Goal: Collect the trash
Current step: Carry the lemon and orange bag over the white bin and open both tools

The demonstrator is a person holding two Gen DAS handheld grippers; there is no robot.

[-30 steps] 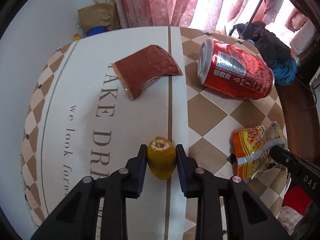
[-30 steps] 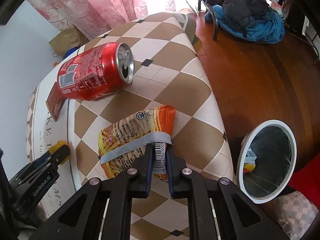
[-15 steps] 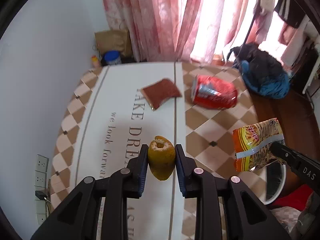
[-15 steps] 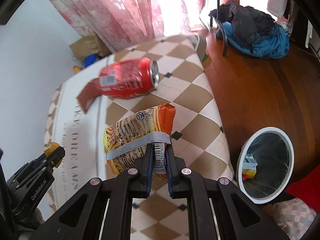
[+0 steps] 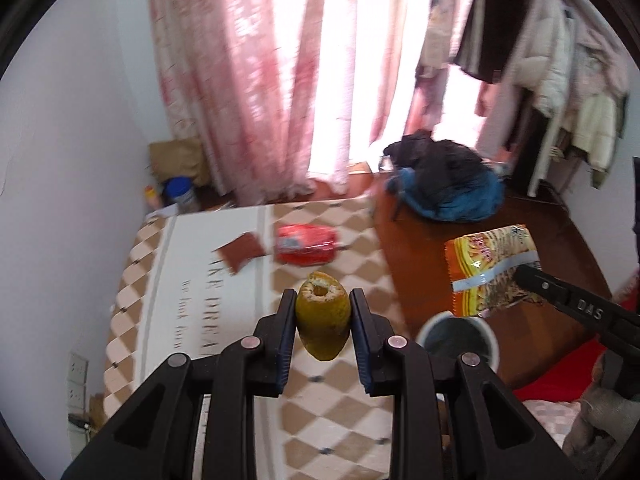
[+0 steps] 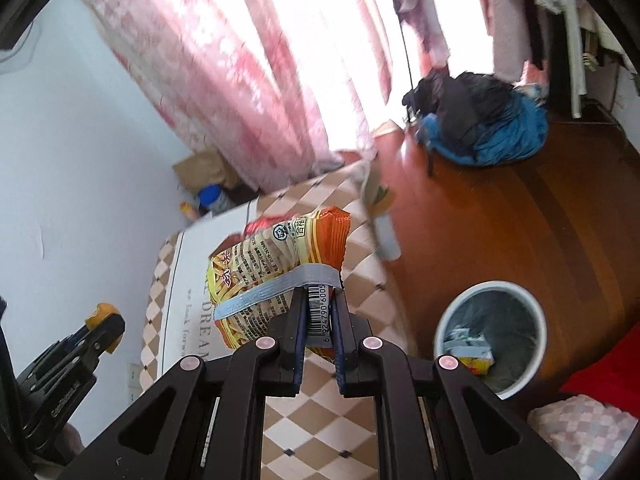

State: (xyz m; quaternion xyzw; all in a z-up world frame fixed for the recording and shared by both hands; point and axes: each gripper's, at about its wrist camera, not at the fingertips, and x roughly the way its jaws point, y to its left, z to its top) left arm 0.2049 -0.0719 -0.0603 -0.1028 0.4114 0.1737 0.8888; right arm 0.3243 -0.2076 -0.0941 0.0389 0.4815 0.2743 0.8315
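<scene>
Left wrist view: my left claw (image 5: 323, 322) is clenched on the yellow fruit peel (image 5: 322, 314), held aloft above the desk (image 5: 240, 304). It looks light and a little springy; gripping its 2 flanks suits it. At 11 o'clock lie the red can (image 5: 306, 244) and a brown wrapper (image 5: 240, 251). The bin (image 5: 458, 340) sits at 3 o'clock.

Right wrist view: my right claw (image 6: 319, 322) is clamped on the snack bag (image 6: 276, 276) by its lower seam. It is crinkly, weightless and probably slippery, so the flat seam is the surest hold. The bin (image 6: 490, 338) waits at 3 o'clock on the floor (image 6: 500, 216).
</scene>
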